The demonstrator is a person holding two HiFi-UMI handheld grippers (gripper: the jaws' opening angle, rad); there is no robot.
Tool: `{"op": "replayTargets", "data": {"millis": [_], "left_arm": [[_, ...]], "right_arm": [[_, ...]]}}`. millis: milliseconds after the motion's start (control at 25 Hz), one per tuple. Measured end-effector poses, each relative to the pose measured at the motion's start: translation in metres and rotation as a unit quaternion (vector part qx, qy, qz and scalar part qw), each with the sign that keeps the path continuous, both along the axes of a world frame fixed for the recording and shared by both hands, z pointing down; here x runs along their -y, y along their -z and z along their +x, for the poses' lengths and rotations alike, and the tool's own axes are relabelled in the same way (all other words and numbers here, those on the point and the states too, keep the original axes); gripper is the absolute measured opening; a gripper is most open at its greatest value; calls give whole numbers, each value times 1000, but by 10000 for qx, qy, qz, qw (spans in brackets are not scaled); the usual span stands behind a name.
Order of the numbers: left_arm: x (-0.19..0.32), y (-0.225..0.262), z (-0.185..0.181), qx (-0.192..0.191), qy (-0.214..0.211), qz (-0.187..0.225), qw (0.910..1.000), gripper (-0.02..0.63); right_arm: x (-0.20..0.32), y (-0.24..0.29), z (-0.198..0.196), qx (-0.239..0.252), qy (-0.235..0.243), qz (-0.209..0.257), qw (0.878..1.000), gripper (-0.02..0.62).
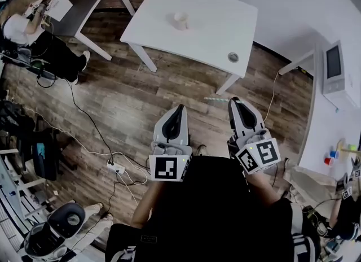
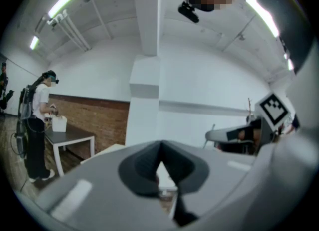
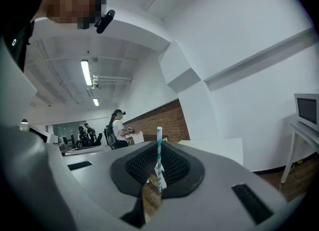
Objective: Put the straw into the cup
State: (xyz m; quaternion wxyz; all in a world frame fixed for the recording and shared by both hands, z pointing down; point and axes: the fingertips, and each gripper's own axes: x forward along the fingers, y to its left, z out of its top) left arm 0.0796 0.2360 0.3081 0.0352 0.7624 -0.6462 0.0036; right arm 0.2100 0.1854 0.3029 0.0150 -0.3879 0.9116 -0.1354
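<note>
My right hand-held gripper [image 3: 159, 163] was pinched on the striped straw [image 3: 159, 145], which stood upright between its pads with one end rising past the tips. My left hand-held gripper [image 2: 160, 164] was pressed together on nothing. The cup [image 1: 180, 20] stood on the white counter [image 1: 217, 32], well apart from both. To do this well, I judged I should get closer, hold the straw plumb over the cup's mouth, and lower its free end inside the rim before letting go.
</note>
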Motion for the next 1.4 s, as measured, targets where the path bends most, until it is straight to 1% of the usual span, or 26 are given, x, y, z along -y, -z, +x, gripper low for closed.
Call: {"op": "replayTargets", "data": {"millis": [280, 440, 600, 800, 920, 1120, 1400], "left_arm": [[41, -3, -24, -87, -71, -75, 9999, 5], [64, -1, -37, -113, -134, -13, 9998, 5], [86, -3, -56, -161, -165, -130, 9997, 5], [115, 6, -75, -326, -267, -56, 9991, 5], [126, 0, -89, -310, -339, -176, 9988, 5], [147, 1, -112, -494, -374, -141, 9980, 5], [173, -1, -150, -593, -414, -135, 9973, 5]], "right_arm": [[39, -3, -23, -43, -96, -70, 9999, 23], [60, -3, -36, -84, -134, -88, 9998, 23], [78, -2, -54, -128, -181, -139, 9997, 23], [102, 0, -74, -163, -288, -196, 9993, 23], [115, 0, -88, -156, -342, -223, 9990, 23], [135, 0, -113, -118, -383, -286, 9988, 23], [158, 3, -149, -202, -441, -252, 9985, 23]]}}
